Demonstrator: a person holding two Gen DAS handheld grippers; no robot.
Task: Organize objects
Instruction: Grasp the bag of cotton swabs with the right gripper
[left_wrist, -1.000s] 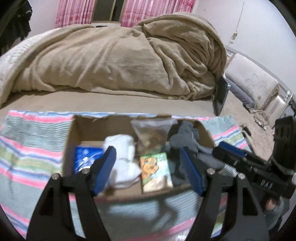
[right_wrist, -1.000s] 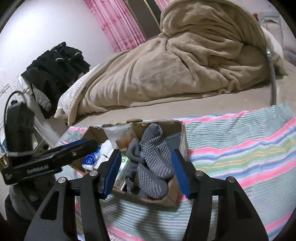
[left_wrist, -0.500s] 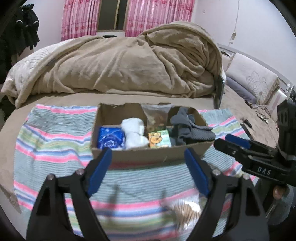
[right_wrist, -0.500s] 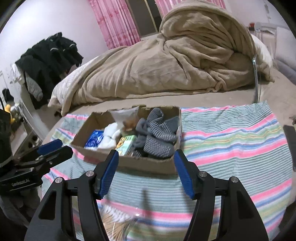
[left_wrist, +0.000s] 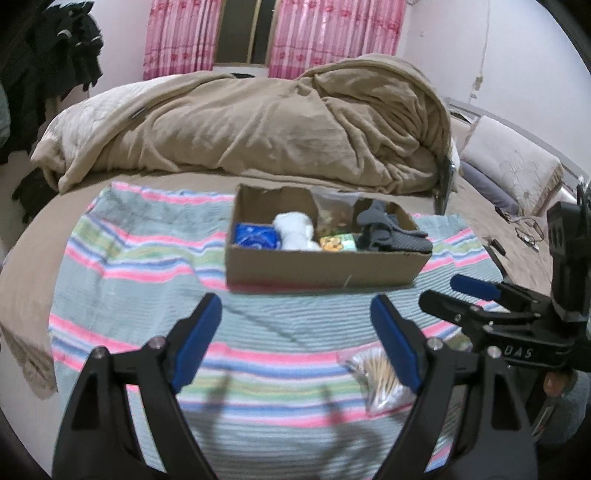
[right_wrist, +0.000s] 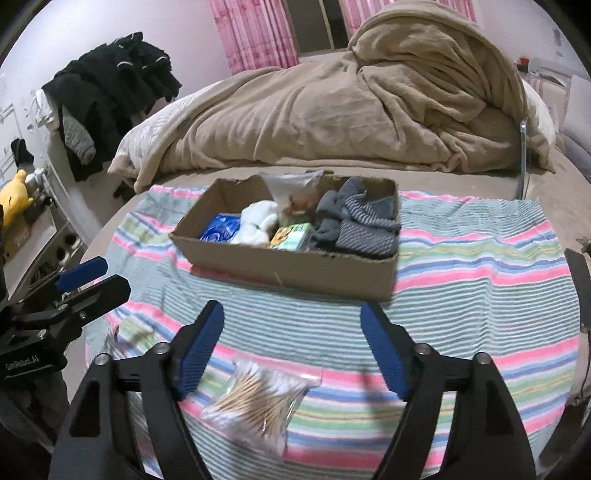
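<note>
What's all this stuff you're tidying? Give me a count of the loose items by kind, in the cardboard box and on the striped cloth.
Grey knitted socks bundle: 1
White rolled cloth: 1
Blue packet: 1
Small green-and-orange printed carton: 1
Clear bag of brownish contents: 1
Clear bag of cotton swabs, outside the box: 1
Total: 6

Box (right_wrist: 295, 266): matt brown cardboard. Towel (right_wrist: 480, 280): striped woven cloth. Blanket (left_wrist: 258, 125): soft beige fleece. Socks (right_wrist: 354, 225): grey knit. Cotton swabs (right_wrist: 255, 398): wooden sticks, clear glossy plastic bag.
</note>
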